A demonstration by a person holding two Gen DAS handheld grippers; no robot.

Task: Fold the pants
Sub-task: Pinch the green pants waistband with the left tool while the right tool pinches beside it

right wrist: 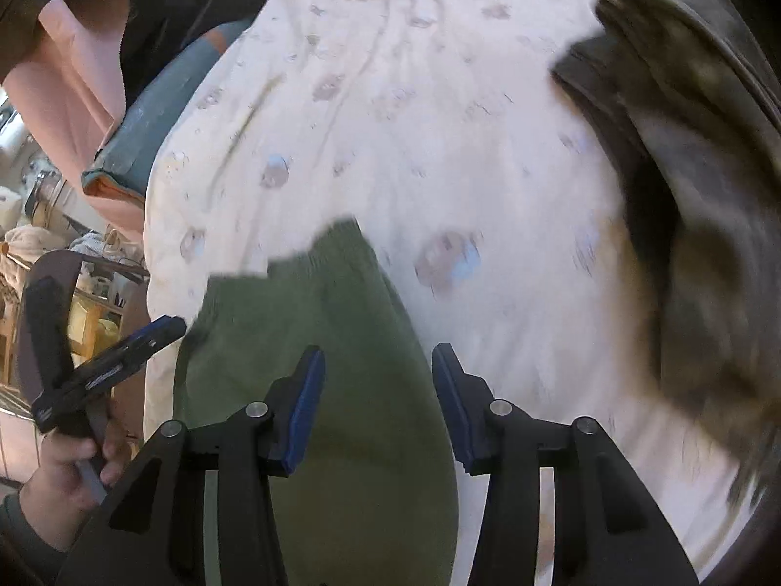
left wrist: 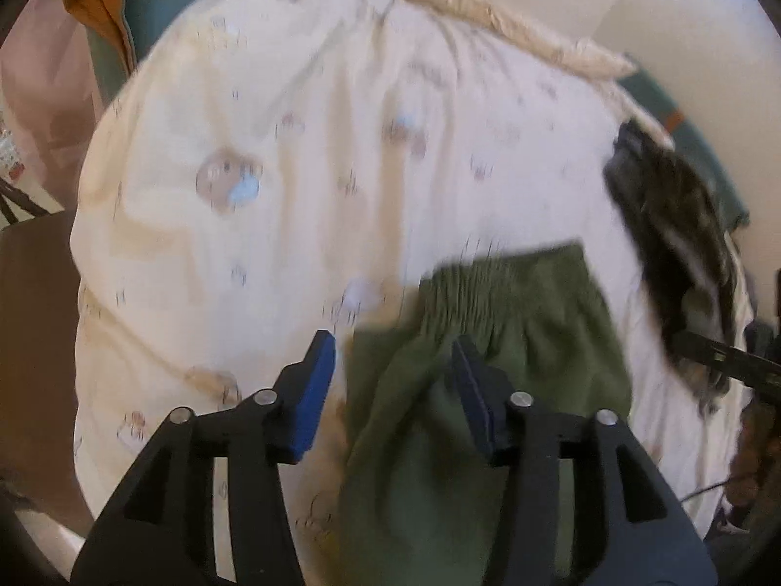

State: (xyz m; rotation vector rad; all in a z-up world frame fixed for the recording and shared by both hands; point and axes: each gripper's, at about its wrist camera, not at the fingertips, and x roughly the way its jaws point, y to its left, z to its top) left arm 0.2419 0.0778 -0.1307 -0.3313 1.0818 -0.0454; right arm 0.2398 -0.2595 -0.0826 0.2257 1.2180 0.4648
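Observation:
Green pants (left wrist: 488, 366) lie on a cream patterned bedspread (left wrist: 293, 195), their gathered waistband (left wrist: 488, 278) at the far end. My left gripper (left wrist: 393, 346) is open above the pants' left edge, holding nothing. In the right wrist view the same pants (right wrist: 332, 366) run under my right gripper (right wrist: 378, 359), which is open and empty above them. The left gripper (right wrist: 146, 342) also shows at the left of the right wrist view, held in a hand. The lower part of the pants is hidden behind the gripper bodies.
A dark fuzzy garment (left wrist: 683, 244) lies on the bed's right side, also in the right wrist view (right wrist: 683, 195). A teal and orange cushion (left wrist: 112, 14) sits at the far left. The bedspread (right wrist: 439, 122) ends at the left, with room clutter (right wrist: 49, 244) beyond.

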